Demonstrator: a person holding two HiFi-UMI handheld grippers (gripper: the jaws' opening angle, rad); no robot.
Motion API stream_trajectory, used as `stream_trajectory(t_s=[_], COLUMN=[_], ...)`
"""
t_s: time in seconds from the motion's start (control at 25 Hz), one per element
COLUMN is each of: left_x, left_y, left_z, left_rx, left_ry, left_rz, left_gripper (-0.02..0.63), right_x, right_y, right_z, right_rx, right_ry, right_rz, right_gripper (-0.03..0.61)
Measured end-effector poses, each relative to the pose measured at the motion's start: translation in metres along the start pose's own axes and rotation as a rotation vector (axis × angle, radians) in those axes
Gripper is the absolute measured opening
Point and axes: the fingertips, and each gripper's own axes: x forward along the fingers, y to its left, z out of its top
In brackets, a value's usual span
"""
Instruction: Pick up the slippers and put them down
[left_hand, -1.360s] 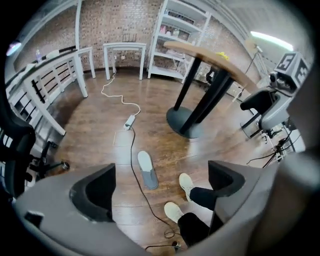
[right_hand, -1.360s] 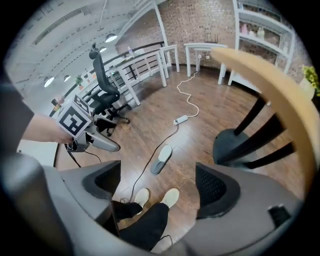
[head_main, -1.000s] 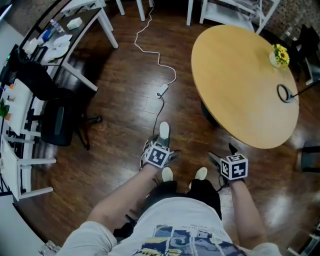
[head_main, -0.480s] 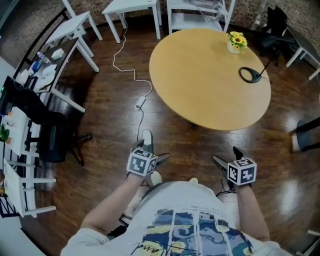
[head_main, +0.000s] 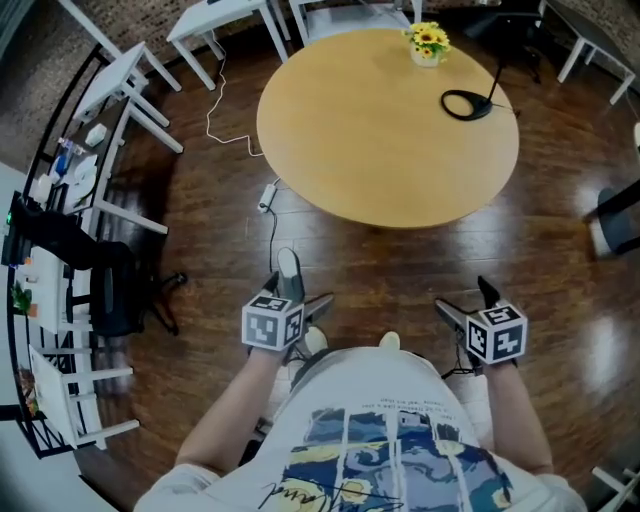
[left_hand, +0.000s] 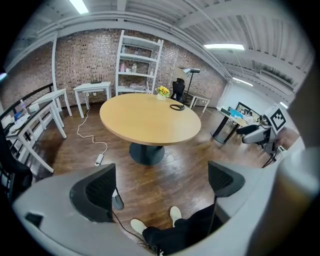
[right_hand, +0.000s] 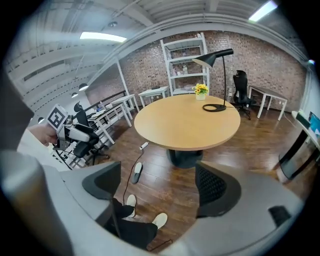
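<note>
Left gripper (head_main: 300, 302) jaws stand wide apart, nothing between them but floor (head_main: 380, 270); right gripper (head_main: 467, 303) the same, spread and empty. Both point to 12 o'clock, toward the round table (head_main: 380, 150). One grey slipper (head_main: 289, 270) lies flat just past the left gripper at its 12 o'clock, beside the white cable (head_main: 267, 196). My read: nothing is picked up yet, so the whole task lies ahead. Head view hides the slipper's near end behind the left gripper; the left gripper view shows it partly behind a jaw pad. I find no second slipper; white shoes (head_main: 389, 342) are on the person's feet.
</note>
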Motion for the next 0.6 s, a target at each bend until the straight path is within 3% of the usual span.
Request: stream_trajectory(t_s=[0.6], left_x=[-0.009], left_y=[-0.017], left_z=[-0.001], left_rx=[0.001], left_ry=[-0.023], left_rz=[0.005], left_gripper=[0.572], right_x=[-0.009], right_y=[0.003], right_z=[-0.016], right_rx=[-0.009], right_ry=[0.014], right_rz=[0.036], right_gripper=[0.479])
